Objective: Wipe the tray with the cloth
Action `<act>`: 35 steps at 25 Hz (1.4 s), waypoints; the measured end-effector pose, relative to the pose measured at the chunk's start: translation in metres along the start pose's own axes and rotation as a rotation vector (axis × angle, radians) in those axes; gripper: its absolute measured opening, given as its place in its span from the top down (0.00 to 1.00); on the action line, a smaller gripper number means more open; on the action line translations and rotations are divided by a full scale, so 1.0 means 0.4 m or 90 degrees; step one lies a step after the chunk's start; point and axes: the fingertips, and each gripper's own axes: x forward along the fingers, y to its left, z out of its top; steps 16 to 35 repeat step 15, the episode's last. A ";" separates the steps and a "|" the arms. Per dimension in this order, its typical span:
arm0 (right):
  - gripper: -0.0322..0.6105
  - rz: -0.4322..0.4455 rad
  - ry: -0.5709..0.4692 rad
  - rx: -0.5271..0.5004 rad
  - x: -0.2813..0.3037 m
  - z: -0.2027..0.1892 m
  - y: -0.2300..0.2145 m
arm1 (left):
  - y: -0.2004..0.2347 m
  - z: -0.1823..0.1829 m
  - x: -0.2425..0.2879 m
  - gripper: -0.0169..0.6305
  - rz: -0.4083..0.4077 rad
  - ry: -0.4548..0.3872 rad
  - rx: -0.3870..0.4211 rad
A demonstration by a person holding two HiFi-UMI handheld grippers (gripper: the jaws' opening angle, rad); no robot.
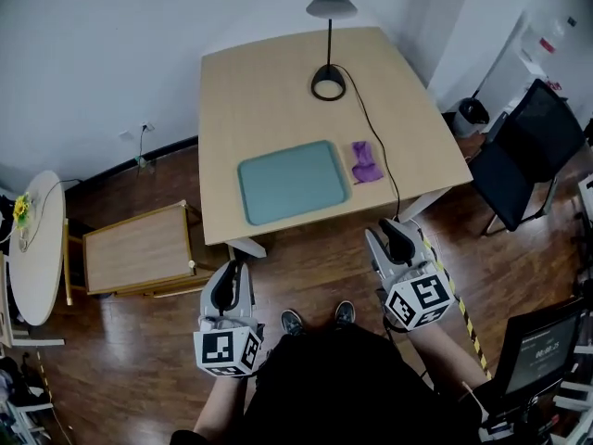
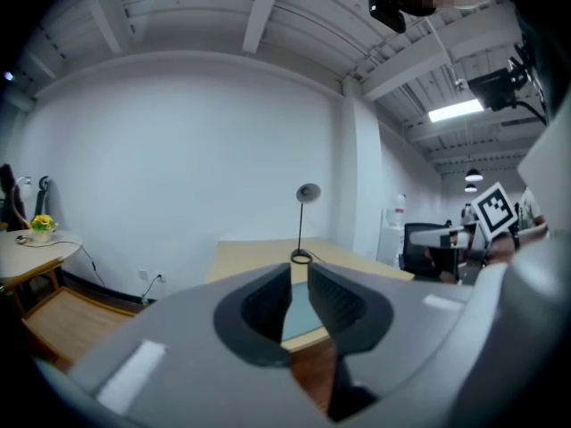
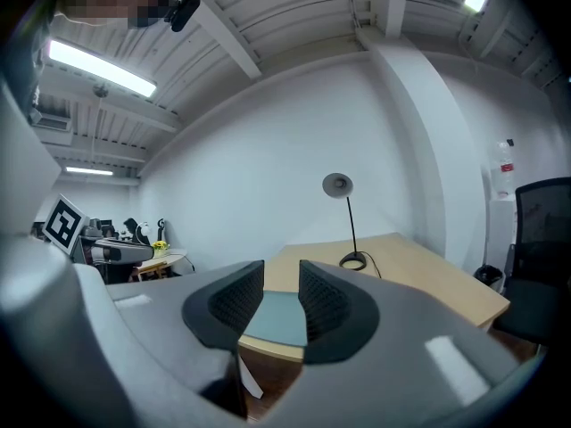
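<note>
A dark wooden plank floor [image 1: 306, 267] spreads under the whole scene. On it stands a pale wooden rectangular desk [image 1: 269, 91]. A flat teal rectangular tray with rounded corners [image 1: 293, 182] lies on the near half of the desk, close to its front edge, and nothing rests on it.

Both tongs hang over the floor on the person's side of the desk, short of its front edge and well apart from the tray. The left grey tongs with black pads [image 1: 232, 276] are near the desk's front left corner, and the right grey tongs with black pads [image 1: 397, 235] are closer in, just off the front edge towards its right end. In the left gripper view the left tongs [image 2: 300, 275] stand released with a narrow gap, gripping nothing, and the tray [image 2: 299, 319] shows far off through that gap. In the right gripper view the right tongs [image 3: 282, 275] are likewise released and empty, a little wider apart, with the tray [image 3: 277, 319] showing beyond them.

A small crumpled purple cloth [image 1: 366, 162] lies on the desk just beside the tray's right edge, nearer the right tongs than the left and touched by neither. A thin black desk lamp with a grey shade [image 1: 331, 1] stands towards the far edge.
</note>
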 end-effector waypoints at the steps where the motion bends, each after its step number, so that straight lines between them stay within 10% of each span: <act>1: 0.75 0.000 -0.002 -0.001 -0.003 0.004 0.000 | 0.001 -0.002 -0.002 0.85 0.000 -0.002 0.002; 35: 0.76 -0.005 -0.017 -0.025 -0.006 0.025 0.022 | 0.028 -0.004 -0.002 0.86 -0.004 -0.003 -0.002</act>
